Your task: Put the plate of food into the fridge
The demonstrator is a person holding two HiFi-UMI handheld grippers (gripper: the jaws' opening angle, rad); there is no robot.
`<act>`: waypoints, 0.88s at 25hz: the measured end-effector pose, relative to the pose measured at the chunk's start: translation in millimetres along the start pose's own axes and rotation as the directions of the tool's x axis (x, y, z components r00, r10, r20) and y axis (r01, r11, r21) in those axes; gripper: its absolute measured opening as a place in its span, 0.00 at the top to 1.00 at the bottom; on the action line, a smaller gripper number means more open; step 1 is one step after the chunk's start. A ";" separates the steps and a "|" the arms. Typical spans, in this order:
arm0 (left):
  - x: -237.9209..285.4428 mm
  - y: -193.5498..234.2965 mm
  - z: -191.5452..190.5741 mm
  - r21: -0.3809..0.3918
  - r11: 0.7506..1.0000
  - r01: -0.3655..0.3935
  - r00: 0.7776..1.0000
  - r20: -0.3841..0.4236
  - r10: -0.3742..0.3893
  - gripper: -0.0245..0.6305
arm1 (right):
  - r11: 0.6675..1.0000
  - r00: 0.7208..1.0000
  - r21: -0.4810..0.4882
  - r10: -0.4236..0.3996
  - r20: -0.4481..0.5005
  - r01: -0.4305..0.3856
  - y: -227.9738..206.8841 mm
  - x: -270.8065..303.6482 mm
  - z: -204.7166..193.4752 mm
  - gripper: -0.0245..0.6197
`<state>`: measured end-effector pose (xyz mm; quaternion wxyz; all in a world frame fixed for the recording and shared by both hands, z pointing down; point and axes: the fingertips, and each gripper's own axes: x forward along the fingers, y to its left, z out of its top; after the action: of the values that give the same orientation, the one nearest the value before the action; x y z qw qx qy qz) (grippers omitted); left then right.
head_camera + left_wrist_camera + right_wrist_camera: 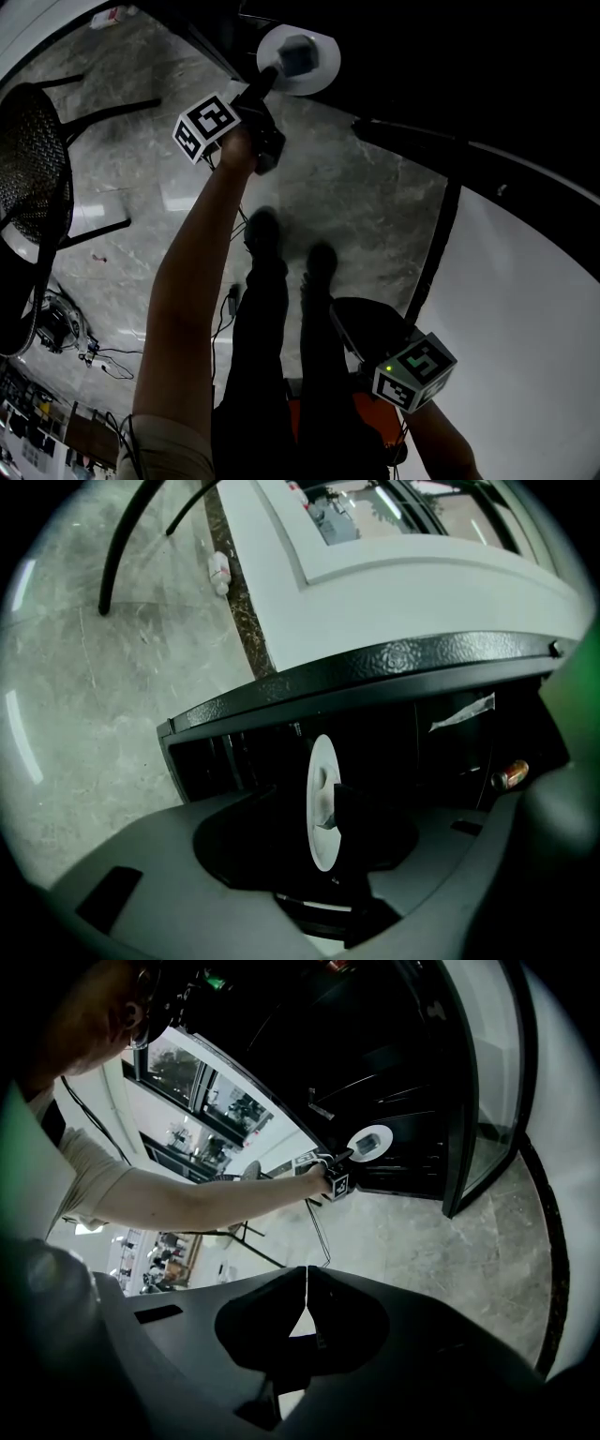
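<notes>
The white plate (323,66) with a grey-blue piece of food (298,54) sits inside the dark fridge (394,658) at the top of the head view. My left gripper (274,73) reaches out to its near rim. In the left gripper view the plate (322,803) shows edge-on between the jaws, which stand wide apart and do not press on it. What the plate rests on is lost in the dark. My right gripper (412,375) hangs low at my right side, and its jaws (305,1274) meet with nothing between them.
The fridge's glass door (478,1082) stands open to the right. A black mesh chair (28,178) is at the left and cables (66,328) lie on the marble floor. My legs and shoes (281,253) are below the left arm. A small orange item (511,775) is inside the fridge.
</notes>
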<state>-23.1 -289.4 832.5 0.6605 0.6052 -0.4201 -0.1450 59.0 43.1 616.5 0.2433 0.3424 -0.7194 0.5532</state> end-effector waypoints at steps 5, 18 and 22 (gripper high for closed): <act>-5.7 0.2 -5.8 0.019 1.000 -0.008 1.000 -0.020 0.008 0.76 | 1.000 1.000 -0.005 0.004 -0.001 -0.004 2.6 2.5 -0.5 0.93; -0.4 -3.9 -4.7 0.030 0.999 -0.014 1.000 -0.010 0.015 0.93 | 1.000 1.000 0.009 0.003 0.001 -0.003 -1.8 3.1 -3.7 0.93; 1.7 -4.0 -0.5 0.029 0.999 -0.020 1.000 0.004 0.020 0.93 | 1.000 1.000 0.018 0.002 0.008 -0.002 -3.9 2.9 -2.0 0.93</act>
<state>-20.4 -291.2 829.5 0.6522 0.6103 -0.4294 -0.1335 60.0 43.8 621.6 0.2367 0.3461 -0.7157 0.5585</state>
